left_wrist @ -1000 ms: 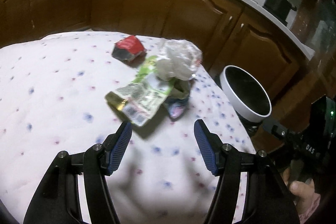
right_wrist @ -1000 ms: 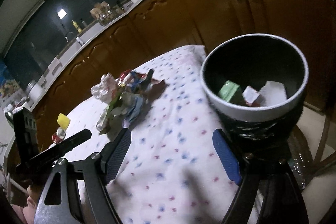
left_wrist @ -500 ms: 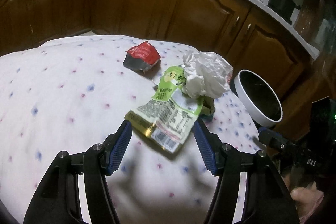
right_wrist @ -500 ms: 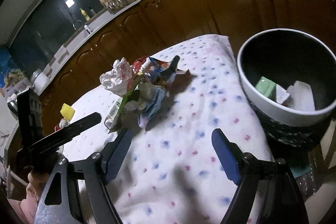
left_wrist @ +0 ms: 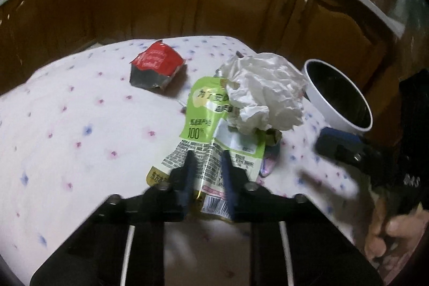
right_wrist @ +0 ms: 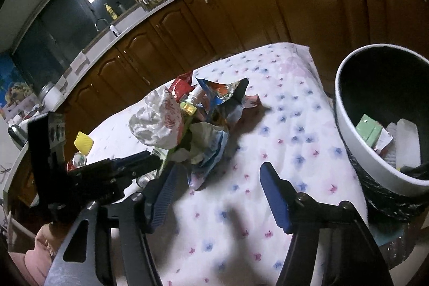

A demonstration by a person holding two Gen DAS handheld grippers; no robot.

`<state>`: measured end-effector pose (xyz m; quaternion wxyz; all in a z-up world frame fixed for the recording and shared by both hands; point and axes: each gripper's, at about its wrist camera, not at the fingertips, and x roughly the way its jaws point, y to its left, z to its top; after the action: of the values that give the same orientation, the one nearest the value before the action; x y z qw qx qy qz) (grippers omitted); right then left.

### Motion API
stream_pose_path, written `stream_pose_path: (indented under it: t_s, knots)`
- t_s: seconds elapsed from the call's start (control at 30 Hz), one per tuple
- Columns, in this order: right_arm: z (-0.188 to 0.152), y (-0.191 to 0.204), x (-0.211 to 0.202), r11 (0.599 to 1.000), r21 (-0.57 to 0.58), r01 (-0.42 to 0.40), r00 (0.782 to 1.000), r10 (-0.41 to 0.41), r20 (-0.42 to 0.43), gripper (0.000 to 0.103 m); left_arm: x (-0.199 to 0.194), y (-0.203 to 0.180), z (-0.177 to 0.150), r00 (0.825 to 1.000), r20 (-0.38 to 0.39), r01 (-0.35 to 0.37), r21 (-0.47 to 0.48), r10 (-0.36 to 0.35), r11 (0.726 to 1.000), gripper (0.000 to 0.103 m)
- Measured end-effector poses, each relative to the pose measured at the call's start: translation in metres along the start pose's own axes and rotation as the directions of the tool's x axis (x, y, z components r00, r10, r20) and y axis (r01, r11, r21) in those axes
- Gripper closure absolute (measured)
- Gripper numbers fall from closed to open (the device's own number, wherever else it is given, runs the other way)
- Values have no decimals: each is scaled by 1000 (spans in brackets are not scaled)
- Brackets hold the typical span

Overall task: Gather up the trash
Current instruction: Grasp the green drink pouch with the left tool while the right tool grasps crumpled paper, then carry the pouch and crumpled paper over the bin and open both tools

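Note:
A green printed pouch [left_wrist: 203, 122] lies on the flowered tablecloth [left_wrist: 80, 130] with a crumpled white paper ball [left_wrist: 262, 95] on its far end. My left gripper [left_wrist: 208, 160] is closing, and both pads pinch the pouch's near end. A torn red wrapper [left_wrist: 155, 66] sits apart, farther back on the left. In the right wrist view the same pile shows the paper ball [right_wrist: 155, 125] and a blue and white wrapper [right_wrist: 211, 149]. My right gripper [right_wrist: 219, 170] is closing just short of the pile, with only cloth between its fingers.
A white-rimmed black bin [right_wrist: 346, 130] stands off the table's right edge, holding a green box and white scraps; it also shows at the right [left_wrist: 321, 98]. A yellow-capped bottle [right_wrist: 83, 144] stands behind the left gripper [right_wrist: 134, 162]. Brown cabinets [left_wrist: 241, 4] run behind the table.
My left gripper moved forward over the green pouch and its jaws came together on it. My right gripper moved closer to the pile and its jaws narrowed.

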<state>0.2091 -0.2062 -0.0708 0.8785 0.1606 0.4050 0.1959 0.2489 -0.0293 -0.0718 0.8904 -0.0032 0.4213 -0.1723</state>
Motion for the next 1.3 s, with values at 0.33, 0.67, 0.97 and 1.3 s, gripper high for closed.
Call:
stream_pose_path:
  t_s: [0.33,0.67,0.97,1.3]
  knots:
    - [6,5,23,1000,-8,-26,999,26,-34,41,-39,18,-19,997,67,-37,-71,42,997,98]
    - [4,19,44,999,-42,-30,998,27,-62,85,-68,45,-42,984,70,-153,-156,166,976,99]
    - [-5,17,8,997,-76,-22,1000,21,-8,90,-92,40,-46,974,133,-158,-173,182,972,99]
    - [-20,16,-23,997,-81,-20,1000,22,22,90,-124,26,-52,971,202,-93,-179,129,979,100]
